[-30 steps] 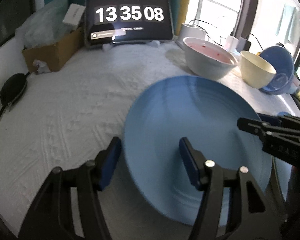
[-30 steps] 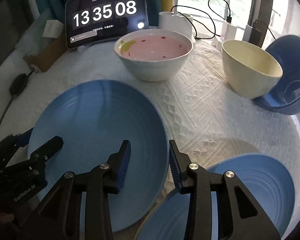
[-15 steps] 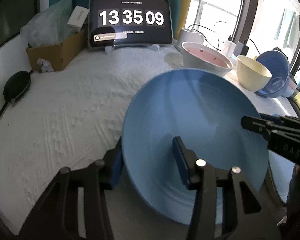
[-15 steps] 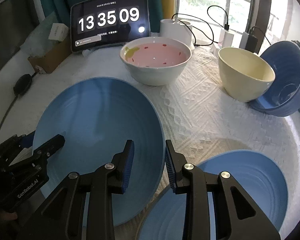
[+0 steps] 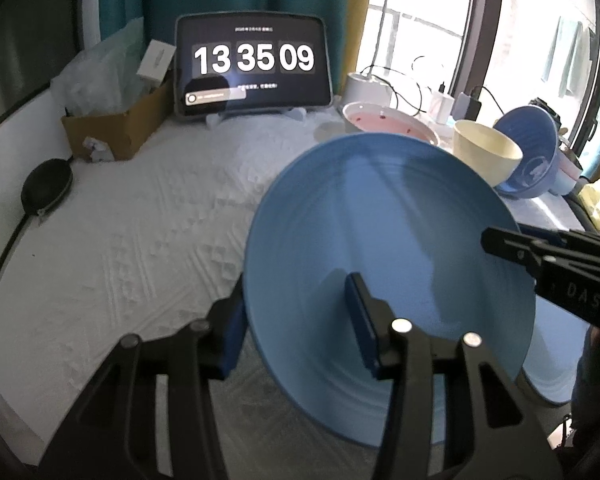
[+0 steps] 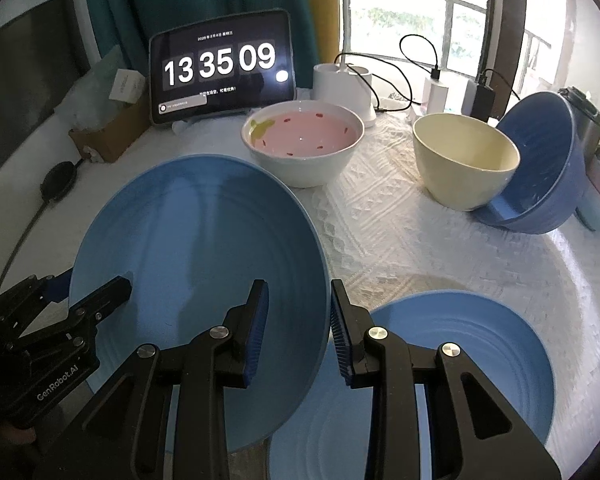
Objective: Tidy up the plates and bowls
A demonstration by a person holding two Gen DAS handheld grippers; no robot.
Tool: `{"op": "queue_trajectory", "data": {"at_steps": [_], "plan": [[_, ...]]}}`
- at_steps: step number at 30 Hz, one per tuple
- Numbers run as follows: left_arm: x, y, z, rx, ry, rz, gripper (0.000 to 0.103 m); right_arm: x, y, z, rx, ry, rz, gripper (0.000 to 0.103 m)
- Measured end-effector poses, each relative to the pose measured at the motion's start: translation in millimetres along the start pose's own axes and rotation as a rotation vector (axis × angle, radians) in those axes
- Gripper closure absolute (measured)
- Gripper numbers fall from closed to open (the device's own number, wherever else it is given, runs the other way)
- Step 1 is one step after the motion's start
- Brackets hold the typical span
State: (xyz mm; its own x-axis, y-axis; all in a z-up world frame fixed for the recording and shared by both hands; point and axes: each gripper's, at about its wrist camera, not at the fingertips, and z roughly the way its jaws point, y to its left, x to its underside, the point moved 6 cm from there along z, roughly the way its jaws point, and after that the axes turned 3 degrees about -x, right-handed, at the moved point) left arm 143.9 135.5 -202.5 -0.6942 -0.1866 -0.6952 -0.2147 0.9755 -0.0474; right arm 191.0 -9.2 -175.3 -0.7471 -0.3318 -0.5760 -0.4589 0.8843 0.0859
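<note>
We see left hand-held gripper (image 5: 296, 328) pinching large round blue ceramic plate (image 5: 388, 280) by left rim, tilted, lifted off white lace-covered tabletop (image 6: 400, 232). Right hand-held gripper (image 6: 296, 328) straddles opposite rim, w/ fingers spread. Second blue plate (image 6: 460, 344) lies flat beneath.

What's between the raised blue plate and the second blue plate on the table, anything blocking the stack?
Nothing visible. The raised plate, pinched at its rim by the left gripper, overlaps the second plate, whose surface is bare. The right gripper straddles the raised plate's right rim, jaws open.
</note>
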Motion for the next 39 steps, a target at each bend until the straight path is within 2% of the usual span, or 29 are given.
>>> {"op": "queue_trajectory", "data": {"at_steps": [15,39], "plan": [[0,-21,-30,0.007,-0.039,0.032,0.055,9,-10,-36,-0.004,-0.056,0.021,0.07],[12,-104,-57,0.046,-0.05,0.155,0.055,46,-72,-85,0.021,-0.115,0.134,0.07]]}}
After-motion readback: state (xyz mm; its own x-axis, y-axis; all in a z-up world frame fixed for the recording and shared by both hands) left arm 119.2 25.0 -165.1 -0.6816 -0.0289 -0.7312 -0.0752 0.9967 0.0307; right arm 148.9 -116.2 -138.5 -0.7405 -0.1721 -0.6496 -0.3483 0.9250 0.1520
